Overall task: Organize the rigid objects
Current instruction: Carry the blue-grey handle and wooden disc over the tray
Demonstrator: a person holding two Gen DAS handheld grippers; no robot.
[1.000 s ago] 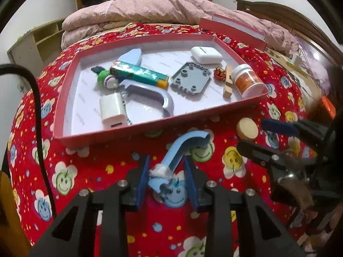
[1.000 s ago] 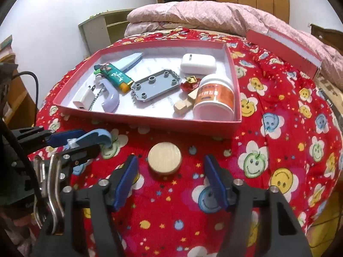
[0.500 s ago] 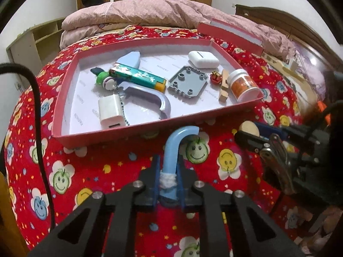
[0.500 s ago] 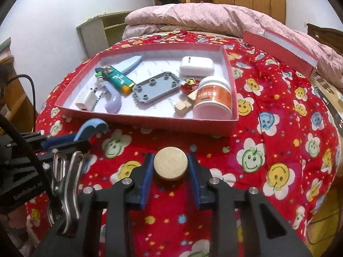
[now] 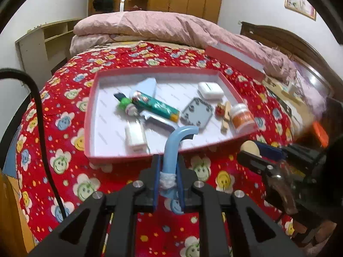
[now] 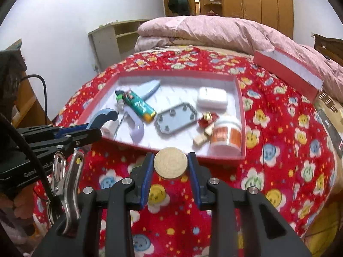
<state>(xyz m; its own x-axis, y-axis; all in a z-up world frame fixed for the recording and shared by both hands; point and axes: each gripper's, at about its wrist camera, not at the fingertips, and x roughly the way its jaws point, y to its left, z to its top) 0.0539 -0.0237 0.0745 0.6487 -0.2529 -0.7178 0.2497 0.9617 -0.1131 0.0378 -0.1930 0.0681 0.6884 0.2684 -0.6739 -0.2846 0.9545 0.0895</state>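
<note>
Lying across most of both views: a bed under a red smiley-flower quilt (image 6: 278,160), with a folded pink duvet (image 6: 214,30) at the far end. Sitting on the quilt, straight ahead of both grippers: a shallow red-rimmed box tray (image 5: 90,115), its long side running left to right, its near rim just past the fingertips. Already lying inside, well apart from one another in places and crowded at the left: a grey studded plate (image 6: 175,117), a white earbud case (image 6: 211,98), a white jar with an orange label (image 6: 227,137), a green lighter (image 6: 139,106), a white plug (image 5: 135,137), a wooden clothespin (image 6: 202,137).

Gripping, in the left gripper (image 5: 168,177): a curved blue plastic handle (image 5: 173,147), jaws nearly closed on its taped lower end, long axis pointing forward and up, hooked tip already overhanging the near rim toward the tray's left half.

Gripping, in the right gripper (image 6: 170,169): a round wooden disc (image 6: 170,162), jaws closed to the disc's width, flat face toward the camera, hanging just short of the near rim, in front of the jar.

Judging the coming move: both loads needing to travel forward over the rim, the left one sitting nearer; free floor looking widest at the tray's middle and far right, so lowering there seeming safest against knocking the jar.
</note>
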